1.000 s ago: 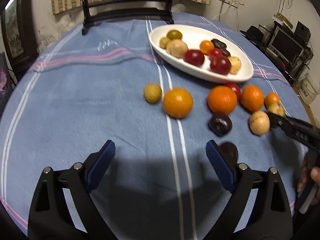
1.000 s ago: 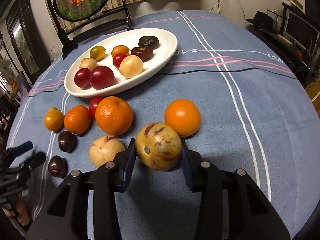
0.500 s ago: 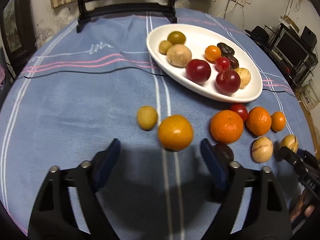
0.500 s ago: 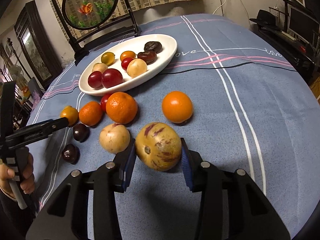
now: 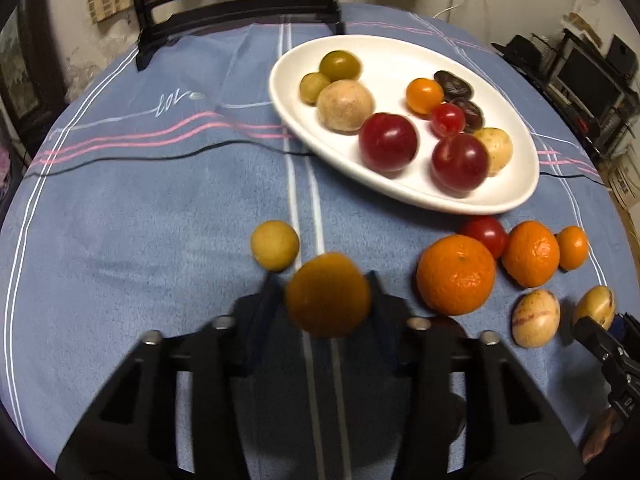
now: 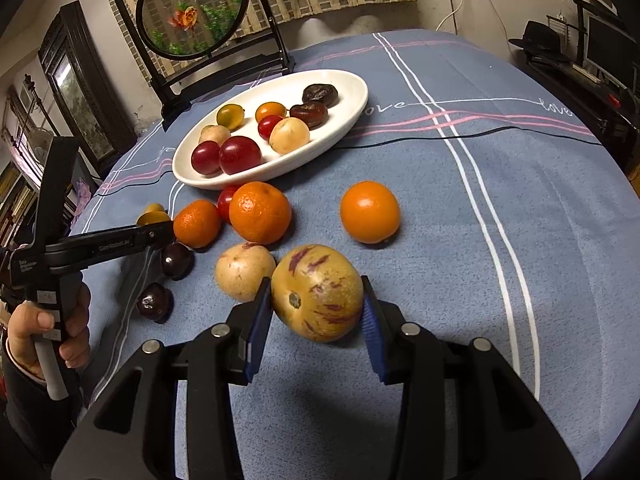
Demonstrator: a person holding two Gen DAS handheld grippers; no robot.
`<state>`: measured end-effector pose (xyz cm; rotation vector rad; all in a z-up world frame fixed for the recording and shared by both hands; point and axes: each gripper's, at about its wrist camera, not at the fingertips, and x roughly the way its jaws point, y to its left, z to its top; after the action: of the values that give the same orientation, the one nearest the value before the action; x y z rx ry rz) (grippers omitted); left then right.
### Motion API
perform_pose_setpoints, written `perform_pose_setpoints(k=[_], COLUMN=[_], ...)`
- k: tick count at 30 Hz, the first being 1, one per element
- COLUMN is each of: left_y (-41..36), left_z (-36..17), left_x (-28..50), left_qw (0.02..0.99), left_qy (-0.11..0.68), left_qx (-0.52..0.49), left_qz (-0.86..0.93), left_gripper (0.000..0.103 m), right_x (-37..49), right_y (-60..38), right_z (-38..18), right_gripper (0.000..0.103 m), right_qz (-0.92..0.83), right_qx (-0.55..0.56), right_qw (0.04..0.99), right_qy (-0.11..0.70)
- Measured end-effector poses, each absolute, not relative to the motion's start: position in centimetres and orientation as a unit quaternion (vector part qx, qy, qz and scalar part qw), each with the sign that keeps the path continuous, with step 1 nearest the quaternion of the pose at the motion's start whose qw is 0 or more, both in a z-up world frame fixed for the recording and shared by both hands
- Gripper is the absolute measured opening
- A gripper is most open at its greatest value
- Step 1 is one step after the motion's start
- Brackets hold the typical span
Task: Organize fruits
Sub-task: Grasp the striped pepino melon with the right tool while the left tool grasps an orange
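My left gripper point(image 5: 328, 294) has its jaws closed against a small orange fruit point(image 5: 328, 295), blurred, in the left wrist view. My right gripper point(image 6: 317, 305) is shut on a yellow pepino melon with purple streaks point(image 6: 317, 298) and holds it just above the cloth. The white oval plate point(image 5: 400, 60) holds several fruits: red plums, a beige round fruit, green-yellow ones, a small orange one and dark dates. Loose on the blue cloth lie a large orange point(image 5: 456, 275), a tangerine point(image 5: 530, 254), a yellow round fruit point(image 5: 275, 245) and a pale pepino point(image 5: 536, 318).
A lone orange point(image 6: 369, 212) lies right of the group. Two dark plums point(image 6: 177, 260) lie on the left. A framed round goldfish screen point(image 6: 192, 8) stands behind the plate point(image 6: 352, 98). The round table drops off at the right; furniture stands beyond.
My left gripper has moved forward and closed on the small orange fruit. My right gripper, still holding the pepino, has risen and pulled back a little.
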<state>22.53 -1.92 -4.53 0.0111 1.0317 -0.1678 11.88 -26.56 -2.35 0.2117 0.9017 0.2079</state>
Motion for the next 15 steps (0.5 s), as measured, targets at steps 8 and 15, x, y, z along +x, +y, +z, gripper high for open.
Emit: perform_pose_setpoints(k=[8, 15], left_y=[-1.5, -1.3], left_z=[-3.7, -0.7], left_x=[21.7, 20.2], left_qw=[0.865, 0.88], left_qy=[0.494, 0.464], left_qx=[0.0, 0.005], left_qz=[-0.088, -0.099], left_gripper=[0.038, 0.038], right_x=[11.7, 11.9], right_y=[-26.6, -25.8], right_z=[-1.9, -0.2], right_gripper=[0.043, 0.043], right_qz=[0.099, 0.108], right_qx=[0.098, 0.078], right_qw=[0.893, 0.902], right_qy=[0.429, 0.411])
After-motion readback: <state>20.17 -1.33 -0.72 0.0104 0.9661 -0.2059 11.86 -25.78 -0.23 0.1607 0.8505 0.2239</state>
